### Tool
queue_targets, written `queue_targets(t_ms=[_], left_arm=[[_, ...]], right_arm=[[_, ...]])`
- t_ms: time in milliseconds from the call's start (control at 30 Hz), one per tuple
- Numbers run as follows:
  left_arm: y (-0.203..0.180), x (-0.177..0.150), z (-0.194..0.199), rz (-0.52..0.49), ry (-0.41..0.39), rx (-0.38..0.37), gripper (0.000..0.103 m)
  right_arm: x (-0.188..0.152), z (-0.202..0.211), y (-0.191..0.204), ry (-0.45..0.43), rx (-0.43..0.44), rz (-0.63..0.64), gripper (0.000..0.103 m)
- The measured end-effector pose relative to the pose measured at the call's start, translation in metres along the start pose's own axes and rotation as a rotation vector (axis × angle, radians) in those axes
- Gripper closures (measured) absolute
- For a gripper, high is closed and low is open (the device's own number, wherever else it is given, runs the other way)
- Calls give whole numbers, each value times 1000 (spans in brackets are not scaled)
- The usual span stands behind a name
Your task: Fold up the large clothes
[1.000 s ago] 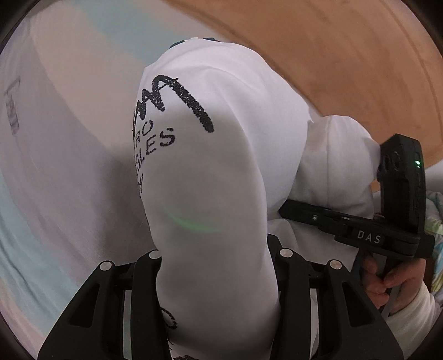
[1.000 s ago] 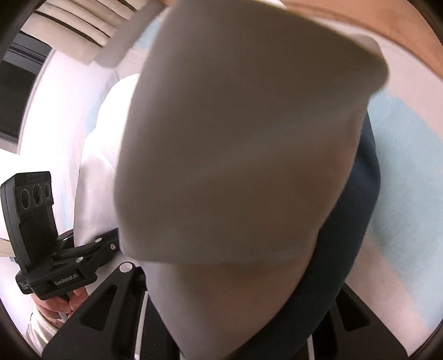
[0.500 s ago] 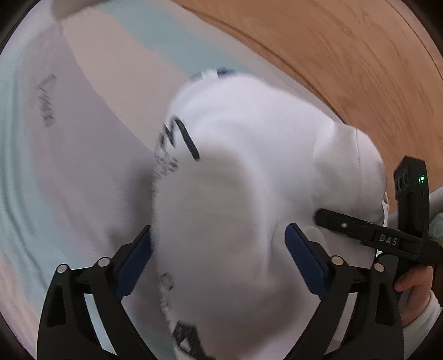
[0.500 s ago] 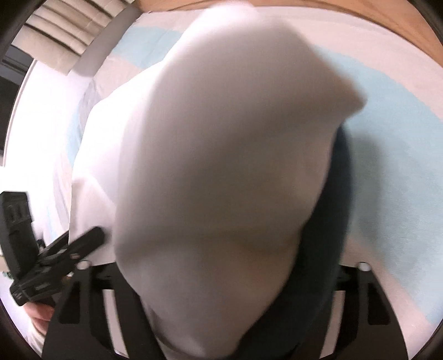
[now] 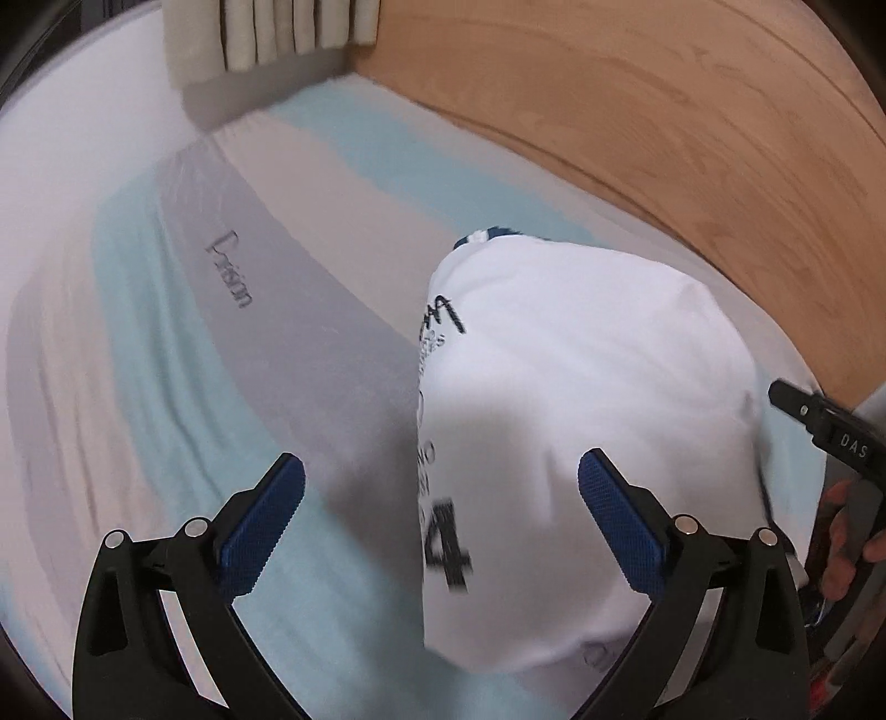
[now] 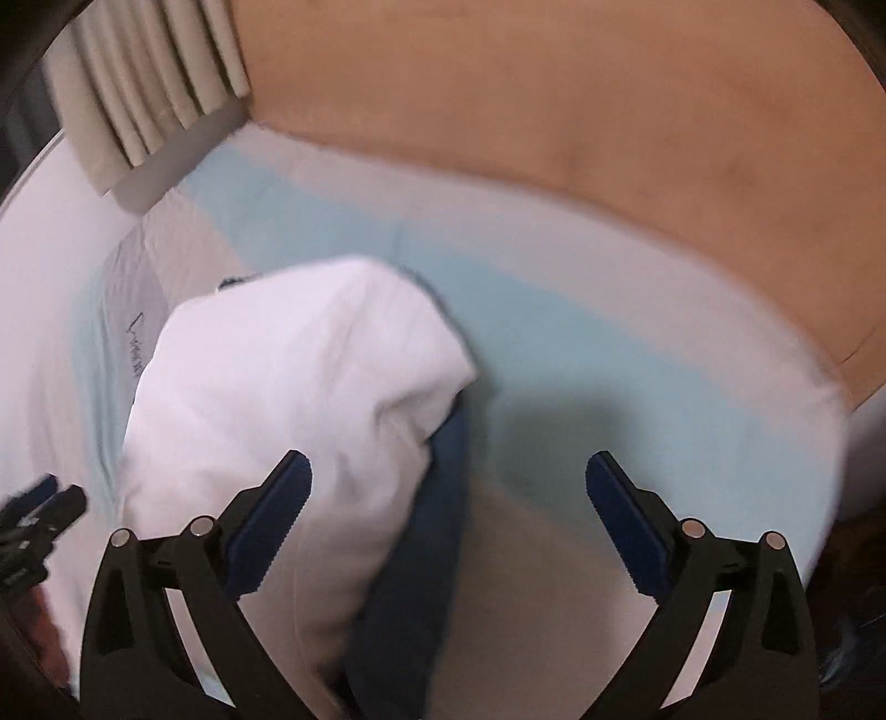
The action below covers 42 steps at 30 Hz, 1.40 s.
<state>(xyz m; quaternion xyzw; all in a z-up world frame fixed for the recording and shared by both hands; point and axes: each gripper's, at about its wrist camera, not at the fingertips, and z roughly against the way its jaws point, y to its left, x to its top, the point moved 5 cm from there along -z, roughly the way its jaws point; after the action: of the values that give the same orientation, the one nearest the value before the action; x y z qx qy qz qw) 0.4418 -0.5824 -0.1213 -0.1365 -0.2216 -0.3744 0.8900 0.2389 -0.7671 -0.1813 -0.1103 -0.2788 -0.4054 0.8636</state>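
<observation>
A white garment (image 5: pixel 581 387) with black lettering and a number lies bunched and folded on the bed. My left gripper (image 5: pixel 440 459) hovers above its left edge. Its jaws are opening and stand wide, and the blue pads (image 5: pixel 260 531) touch no cloth. In the right wrist view the same white garment (image 6: pixel 288 376) lies lower left, with a navy part (image 6: pixel 421 526) along its right side. My right gripper (image 6: pixel 448 457) is above that edge. Its jaws are opening too, with the cloth below them and free of the pads (image 6: pixel 626 526).
The bed sheet (image 5: pixel 166 343) has pale blue, grey and white stripes with a printed word. A wooden panel (image 5: pixel 637 122) curves along the far side. Pleated curtains (image 5: pixel 288 33) hang at the back corner. A hand (image 5: pixel 847 531) holds the other gripper's black handle at the right edge.
Both grippers have let go of the white garment and opened wide. Both have risen and pulled back, so the garment now lies on the bed below them.
</observation>
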Motion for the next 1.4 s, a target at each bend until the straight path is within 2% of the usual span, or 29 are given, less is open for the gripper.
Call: queue_targets(t_ms=[33,133,200,233,400,600,733,1000,1200,1400], left_arm=[[-4,-7,12,5,-11,-7,6],[-10,-26,43,25,-34,-29,6],[-14,-33,60,18,-54,-25,6],[-16,-38,73,12,-73,-23,6],[-23,-76,132,-19,-105,-41,6],[-28,-126,194,-72,-139,-13,6],[-31,-157,229,-89,-169,-13,6],[-50,-198,259,-108,-205,-2,6],[-60,-208,263,-69,-208,-8,6],[-71,-214,269,-72,-232,-6,6]], right_arm=[[13,8,14,-28,-12,17,7],[-4,52,22,-97,-36,57,7],[-4,77,43,-114,-45,61,7],[7,96,41,-122,-47,60,7],[-39,181,30,-156,-47,48,7],[-78,260,31,-182,-93,6,7],[-94,297,27,-207,-103,-15,7],[-130,325,28,-192,-104,54,7],[-147,336,14,-193,-105,63,7],[-152,345,4,-200,-101,56,7]])
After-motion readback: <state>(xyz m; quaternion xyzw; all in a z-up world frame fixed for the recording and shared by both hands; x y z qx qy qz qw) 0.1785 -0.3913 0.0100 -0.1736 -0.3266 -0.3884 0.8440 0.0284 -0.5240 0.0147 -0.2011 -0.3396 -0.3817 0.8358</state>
